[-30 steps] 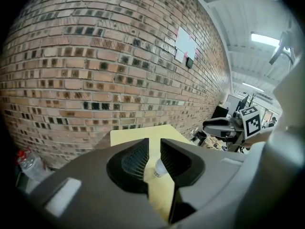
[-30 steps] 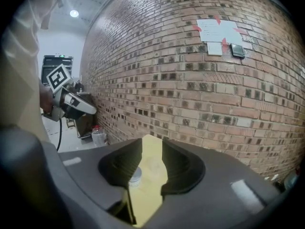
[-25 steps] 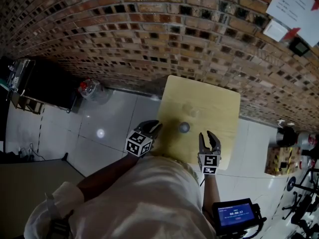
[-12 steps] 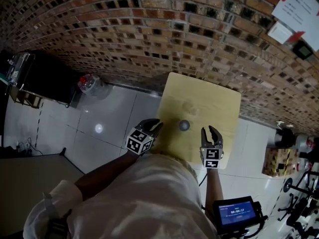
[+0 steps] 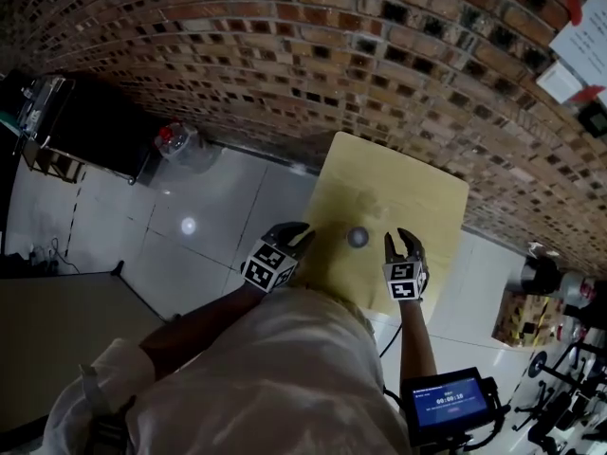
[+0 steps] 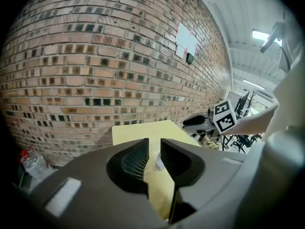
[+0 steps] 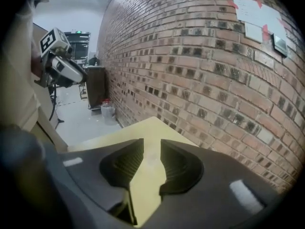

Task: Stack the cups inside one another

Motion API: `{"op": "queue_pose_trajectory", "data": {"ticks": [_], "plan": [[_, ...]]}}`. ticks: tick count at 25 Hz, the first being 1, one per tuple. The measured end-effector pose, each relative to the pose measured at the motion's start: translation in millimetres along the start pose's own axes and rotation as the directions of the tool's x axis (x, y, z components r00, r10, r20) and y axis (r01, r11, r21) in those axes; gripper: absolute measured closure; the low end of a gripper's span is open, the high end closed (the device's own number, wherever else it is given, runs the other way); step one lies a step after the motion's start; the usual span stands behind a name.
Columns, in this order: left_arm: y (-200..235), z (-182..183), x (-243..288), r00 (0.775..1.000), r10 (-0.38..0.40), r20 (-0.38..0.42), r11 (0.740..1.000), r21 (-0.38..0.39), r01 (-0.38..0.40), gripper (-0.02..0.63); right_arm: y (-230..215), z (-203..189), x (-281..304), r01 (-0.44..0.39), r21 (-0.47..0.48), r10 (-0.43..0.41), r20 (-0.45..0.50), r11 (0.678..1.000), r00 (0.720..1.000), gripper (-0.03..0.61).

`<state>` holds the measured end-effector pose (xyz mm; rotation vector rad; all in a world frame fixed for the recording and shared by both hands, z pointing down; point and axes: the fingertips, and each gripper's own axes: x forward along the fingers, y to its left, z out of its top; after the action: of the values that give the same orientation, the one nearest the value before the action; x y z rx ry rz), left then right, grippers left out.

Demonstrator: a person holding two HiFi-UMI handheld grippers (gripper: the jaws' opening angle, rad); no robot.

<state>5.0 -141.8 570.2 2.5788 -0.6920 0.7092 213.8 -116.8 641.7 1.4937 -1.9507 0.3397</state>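
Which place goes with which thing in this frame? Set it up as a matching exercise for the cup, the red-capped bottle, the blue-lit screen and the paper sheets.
Things:
1. cup
2. red-capped bottle
3. blue-lit screen
4. paper sheets

Places:
A. stuck on the brick wall
B. on the yellow table
C. on the tiled floor by the wall, left of the table
D. in the head view's bottom right corner

Pairs: 1-B; 2-C; 3-D; 4-A
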Motion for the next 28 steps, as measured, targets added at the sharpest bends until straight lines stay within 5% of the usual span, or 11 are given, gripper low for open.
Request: {"op": "queue_pose_trajectory", "data": {"ticks": [28], "plan": [[26.0, -19.1, -11.8, 0.997, 0.074, -0.024, 0.995, -0.072, -0.075, 0.518, 21.7, -78.8, 124.2, -0.212, -0.347, 0.071, -0.378, 0.914, 0.923, 0.497]]}}
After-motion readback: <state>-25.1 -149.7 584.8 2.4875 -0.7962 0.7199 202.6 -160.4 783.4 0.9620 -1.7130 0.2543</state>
